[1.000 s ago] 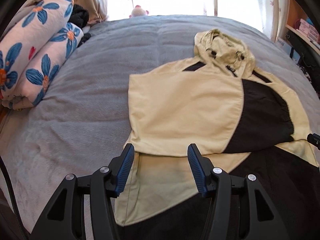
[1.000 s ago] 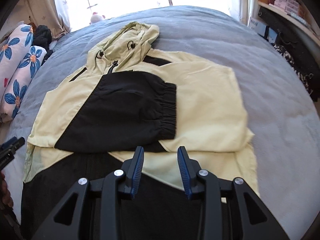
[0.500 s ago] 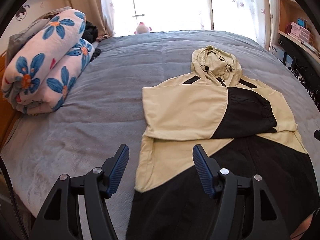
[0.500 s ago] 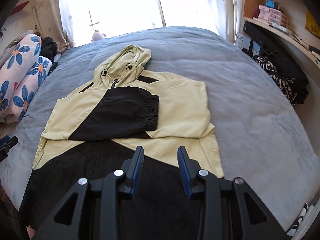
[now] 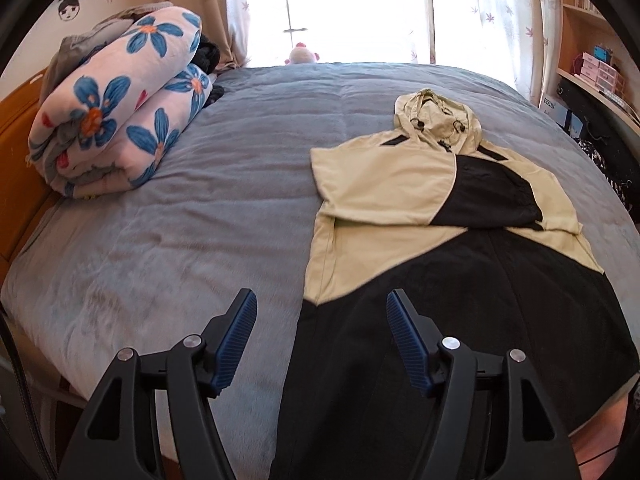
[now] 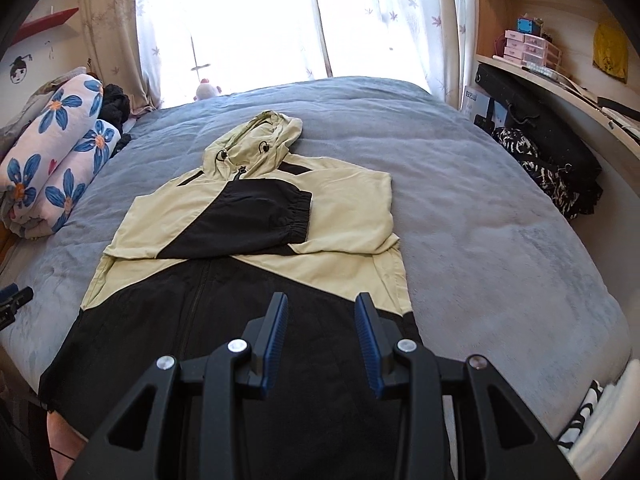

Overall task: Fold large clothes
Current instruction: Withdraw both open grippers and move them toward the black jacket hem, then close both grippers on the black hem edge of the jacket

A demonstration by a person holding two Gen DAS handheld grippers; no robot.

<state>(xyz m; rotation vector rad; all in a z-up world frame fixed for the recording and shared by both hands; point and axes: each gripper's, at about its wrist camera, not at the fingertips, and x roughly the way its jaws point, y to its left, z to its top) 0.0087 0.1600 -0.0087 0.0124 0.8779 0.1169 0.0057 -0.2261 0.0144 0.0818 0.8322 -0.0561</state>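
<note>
Landmark: the grey plush bedspread [image 6: 460,208] that covers the bed.

Task item: a pale yellow and black hooded jacket [image 6: 256,240] lies flat on the bedspread, front up, hood [image 6: 256,140] toward the bright curtained window [image 6: 248,20], black lower body toward the near edge. Both sleeves are folded in across the chest; the black sleeve with the gathered cuff [image 6: 296,216] lies on top. In the left wrist view the jacket [image 5: 440,240] occupies the right half of the bedspread [image 5: 180,240], and its black hem reaches the near edge.

Left gripper [image 5: 320,336]: blue-padded jaws stand well apart, having just been opening, with nothing between them. It hangs above the near edge of the bedspread, over the jacket's left border, clear of the fabric.

Right gripper [image 6: 320,332]: jaws part-way apart, nothing between the pads. It hangs over the black lower part of the jacket, not touching it.

Also on the bedspread: a rolled white blanket with blue flowers [image 5: 116,116] along the left side, well apart from the jacket. A small pink and white plush toy [image 6: 206,89] sits at the far edge by the window. A heap of black and white patterned cloth [image 6: 548,168] lies off the right side of the bedspread, below wooden shelves [image 6: 540,52].
</note>
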